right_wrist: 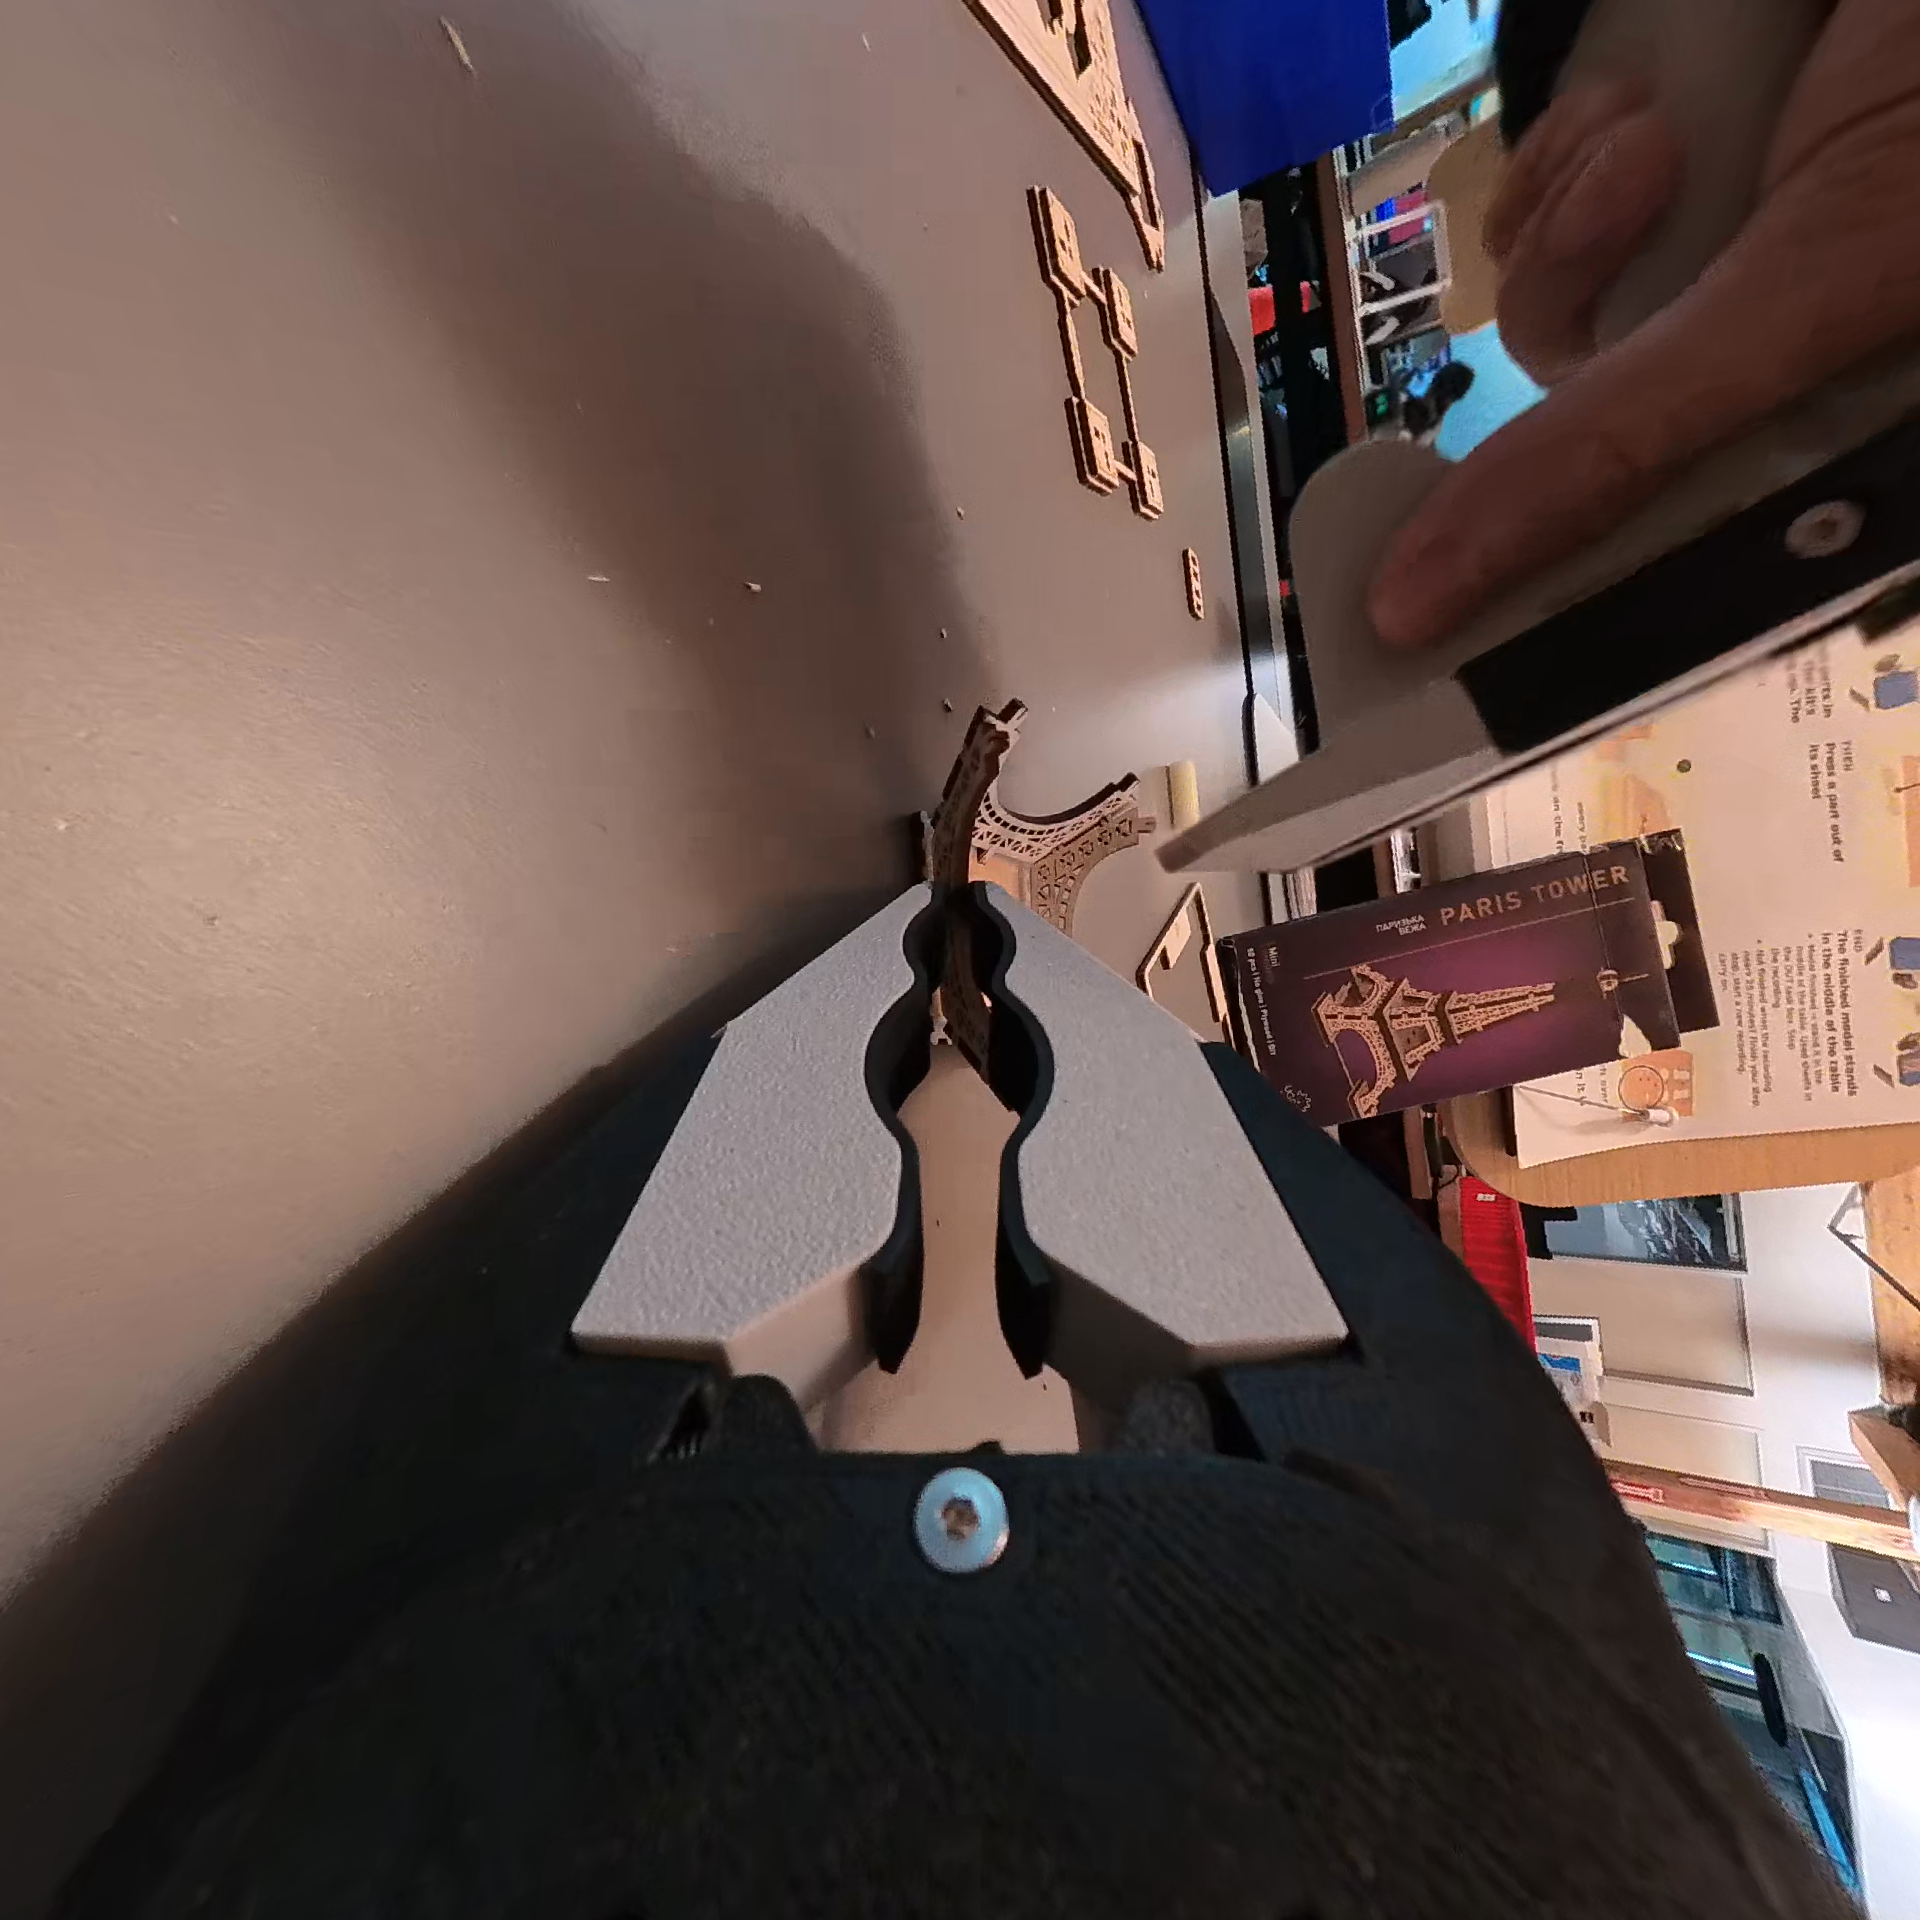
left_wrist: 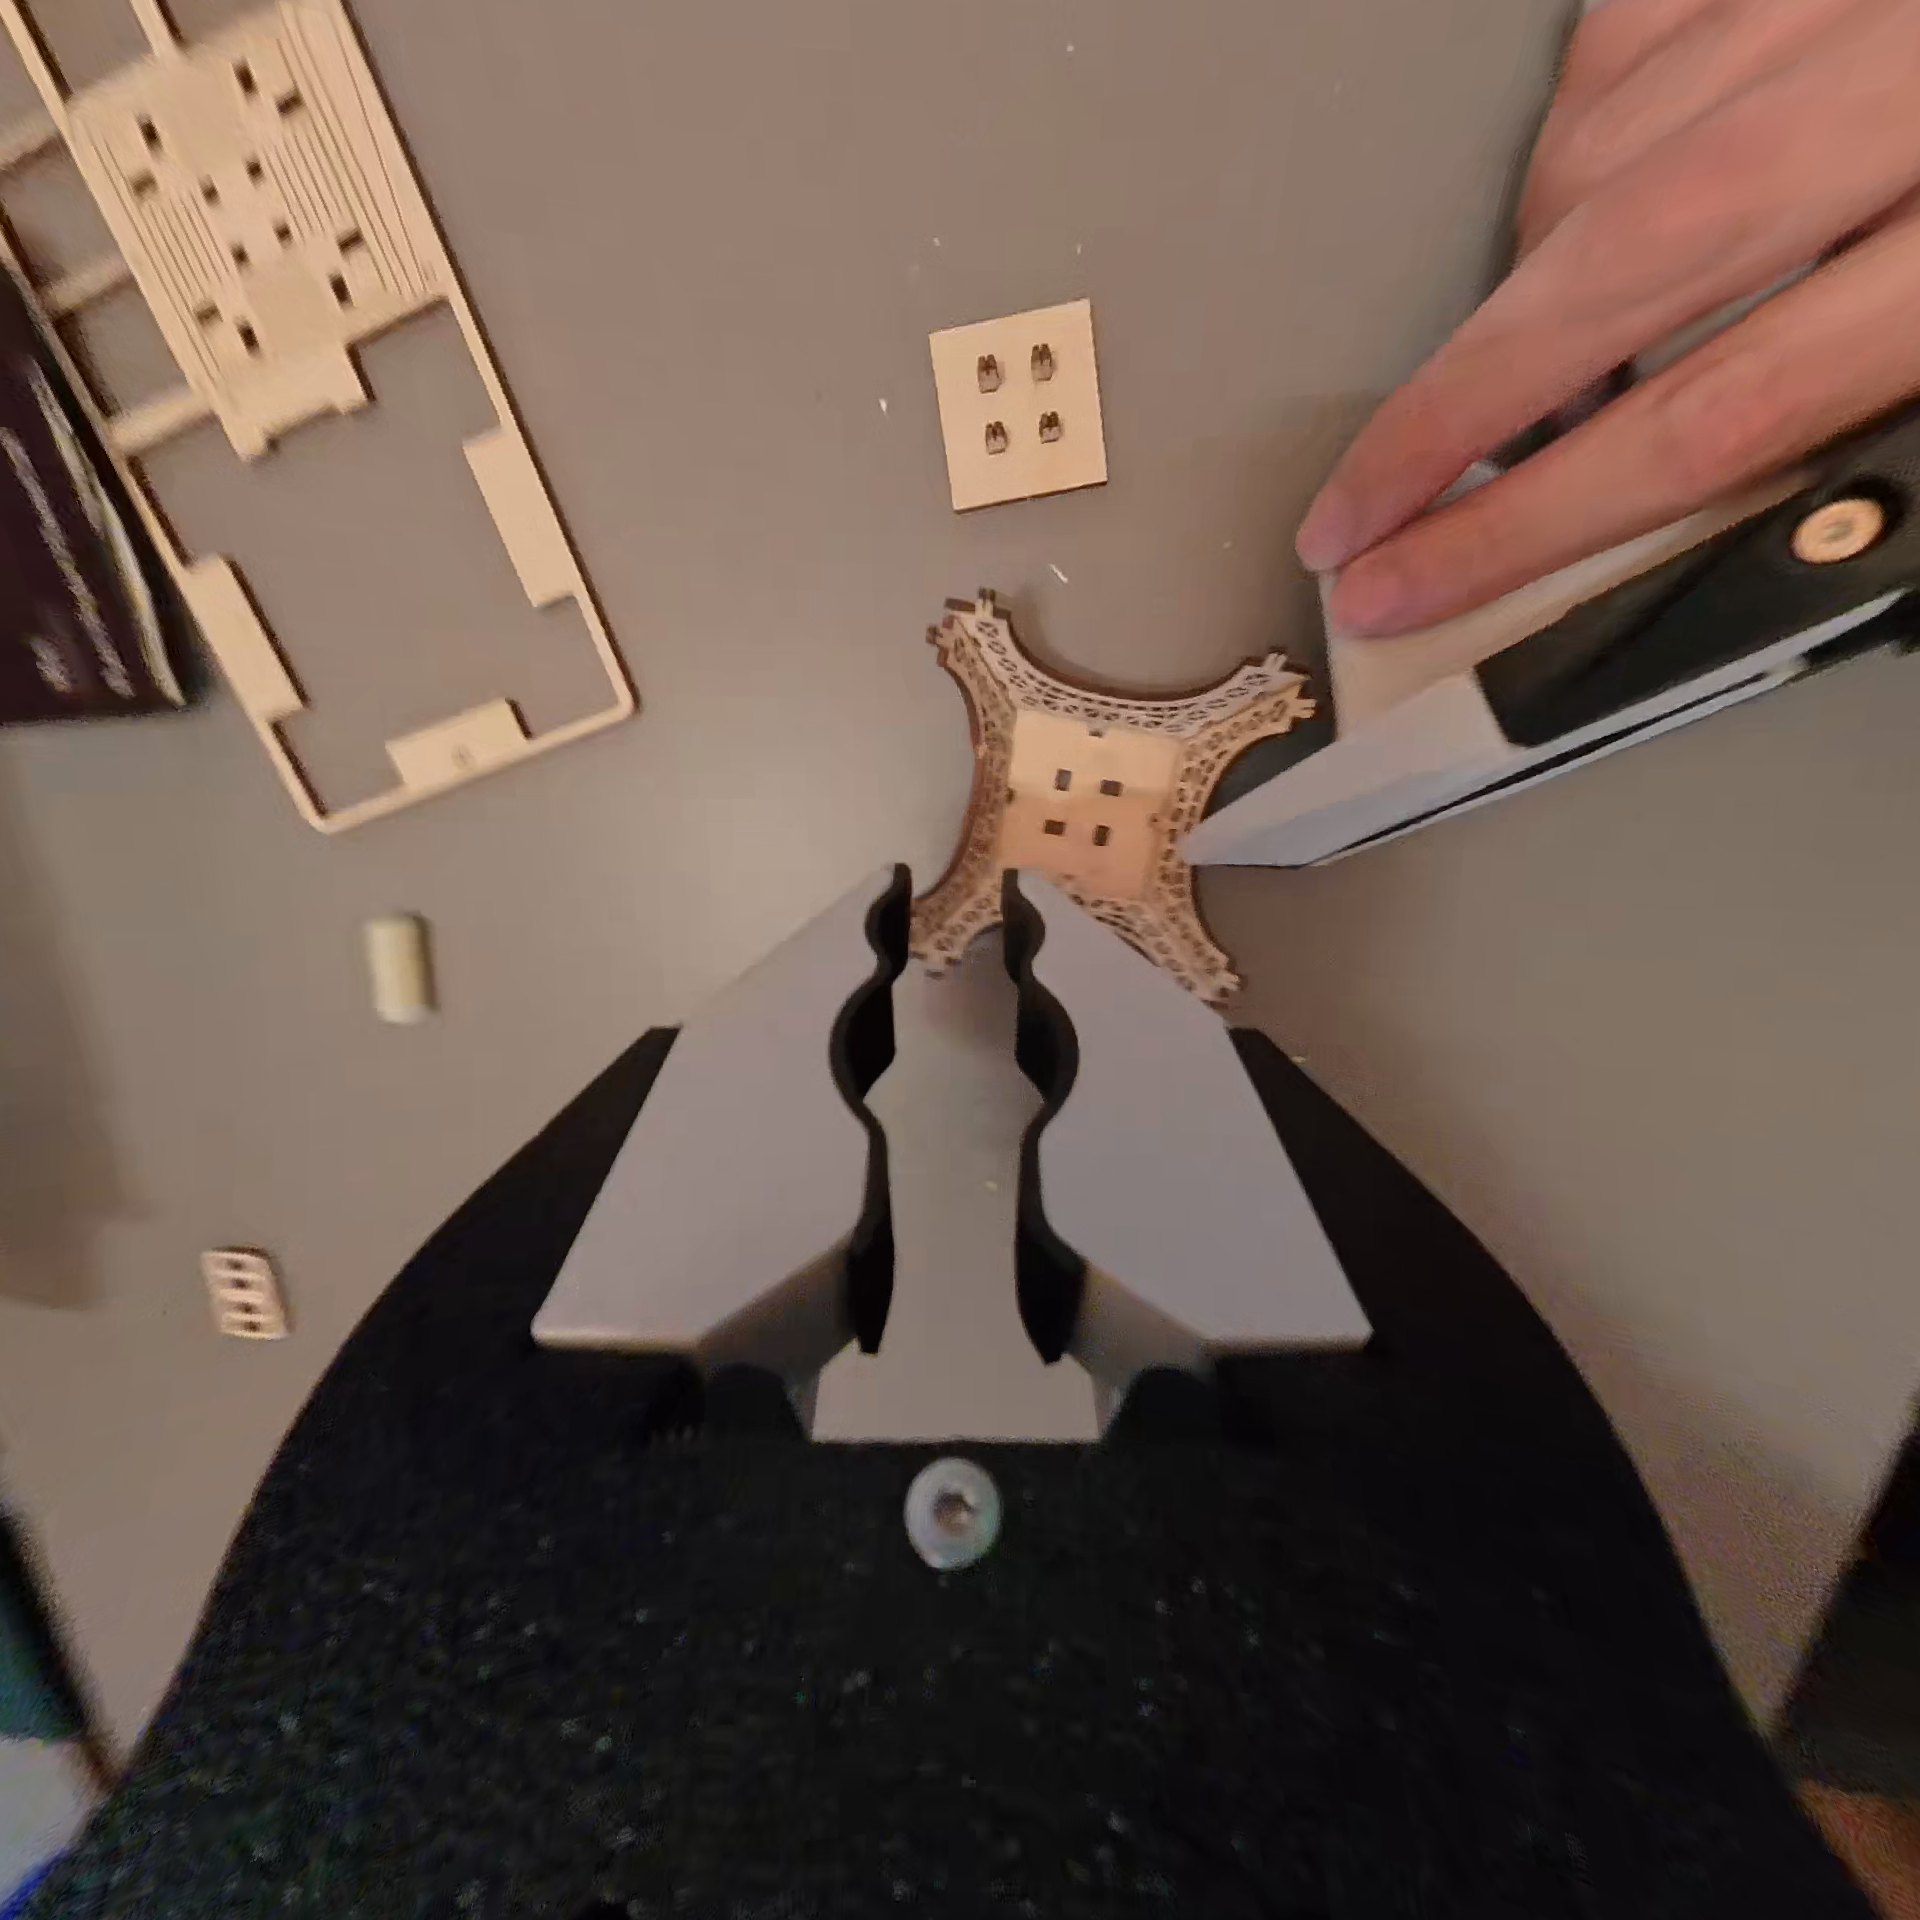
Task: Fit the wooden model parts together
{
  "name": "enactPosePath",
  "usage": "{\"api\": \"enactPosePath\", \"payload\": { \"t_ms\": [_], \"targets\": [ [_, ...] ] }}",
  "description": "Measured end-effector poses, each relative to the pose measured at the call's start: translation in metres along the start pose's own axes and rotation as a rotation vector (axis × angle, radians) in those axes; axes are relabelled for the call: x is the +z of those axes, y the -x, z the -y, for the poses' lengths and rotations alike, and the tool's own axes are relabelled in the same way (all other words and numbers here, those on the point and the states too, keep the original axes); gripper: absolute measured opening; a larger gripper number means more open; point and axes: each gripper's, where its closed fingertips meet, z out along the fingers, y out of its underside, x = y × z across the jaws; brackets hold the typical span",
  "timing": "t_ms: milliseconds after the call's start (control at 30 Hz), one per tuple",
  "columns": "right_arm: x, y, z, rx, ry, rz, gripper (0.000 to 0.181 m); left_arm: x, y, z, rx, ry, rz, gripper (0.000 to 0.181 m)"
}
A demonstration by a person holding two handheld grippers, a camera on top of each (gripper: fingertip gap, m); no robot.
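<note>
Left wrist view shows the left hand-held gripper (left_wrist: 954, 883) parted and empty, its tips over the four-legged wooden tower base (left_wrist: 1081, 805) on the grey table (left_wrist: 727, 520). The right hand-held gripper (right_wrist: 951, 914) is clamped on one base leg.

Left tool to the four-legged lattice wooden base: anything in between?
Nothing visible. The open left tool hovers at the four-legged lattice wooden base's near edge, with only bare grey tabletop around. The right tool already grips one leg from the side.
</note>
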Motion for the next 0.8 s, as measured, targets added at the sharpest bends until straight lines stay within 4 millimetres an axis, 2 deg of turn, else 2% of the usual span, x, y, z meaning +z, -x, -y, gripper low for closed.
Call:
{"api": "enactPosePath", "payload": {
  "t_ms": [67, 133, 333, 533, 600, 667, 800],
  "targets": [
    [-0.001, 0.000, -0.001, 0.000, 0.001, -0.001, 0.001, 0.005, 0.005, 0.001, 0.097, 0.066, 0.017, 0.018],
    [-0.002, 0.000, -0.001, 0.002, 0.002, -0.002, 0.001, 0.012, 0.005, 0.000, 0.148, 0.138, -0.023, 0.011],
    [-0.003, 0.000, -0.002, 0.022, -0.006, 0.001, 0.001, 0.028, -0.007, 0.003, 0.144, 0.195, -0.167, 0.005],
    [-0.003, -0.001, -0.002, 0.044, -0.016, 0.009, 0.001, 0.037, -0.003, 0.003, 0.156, 0.202, -0.161, 0.017],
    [-0.004, -0.001, -0.002, 0.052, -0.018, 0.012, 0.001, 0.039, -0.003, 0.006, 0.164, 0.181, -0.165, 0.016],
    [-0.004, -0.001, -0.003, 0.056, -0.019, 0.013, 0.001, 0.040, -0.007, 0.008, 0.165, 0.168, -0.195, 0.006],
    [-0.004, -0.001, -0.003, 0.062, -0.022, 0.015, 0.001, 0.040, -0.011, 0.014, 0.155, 0.137, -0.224, 0.006]
  ]
}}
